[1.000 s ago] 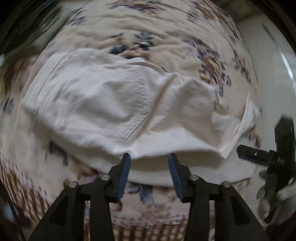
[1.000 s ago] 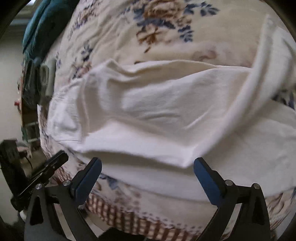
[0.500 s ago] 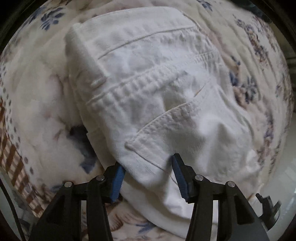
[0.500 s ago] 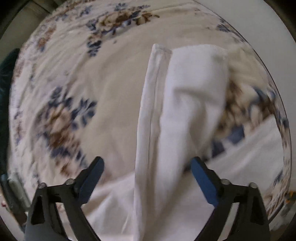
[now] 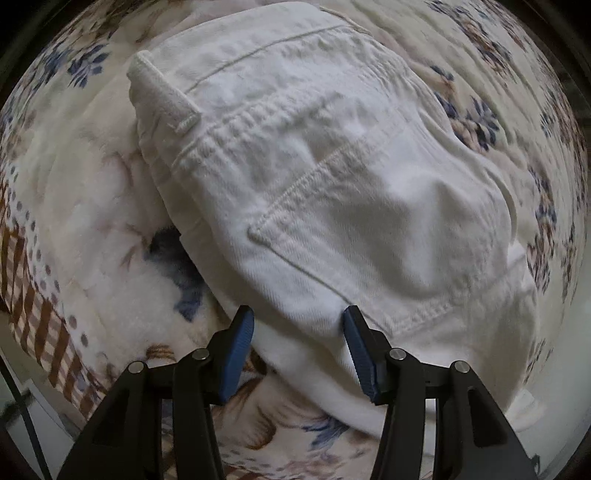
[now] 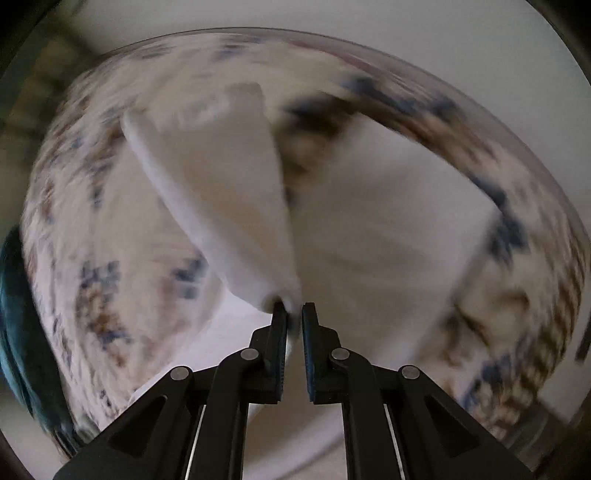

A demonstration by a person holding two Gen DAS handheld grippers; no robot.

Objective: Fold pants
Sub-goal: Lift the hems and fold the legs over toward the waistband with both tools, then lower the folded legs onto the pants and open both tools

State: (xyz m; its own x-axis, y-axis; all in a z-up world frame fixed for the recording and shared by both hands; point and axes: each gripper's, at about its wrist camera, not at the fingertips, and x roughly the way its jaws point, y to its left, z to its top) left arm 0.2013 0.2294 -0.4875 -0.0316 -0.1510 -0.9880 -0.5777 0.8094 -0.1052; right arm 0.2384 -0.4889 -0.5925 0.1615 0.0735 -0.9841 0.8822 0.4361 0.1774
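Observation:
White pants lie on a floral bedspread, waistband up, with a belt loop and a back pocket showing. My left gripper points down over the pocket's lower corner, jaws half apart, straddling the pants' edge without pinching it. In the blurred right wrist view a pants leg runs up and left from my right gripper. Its jaws are closing to a narrow gap with a bunch of the white cloth between the pads. More white cloth spreads to the right.
The bedspread's brown checked border marks the bed's edge at the lower left. A teal item sits at the left rim of the right wrist view. Pale floor or wall lies beyond the bed's far edge.
The left gripper dropped closer to the waistband and pocket, rolling as it went. The right gripper swung along the pants to a leg, and its wide jaws closed on the cloth.

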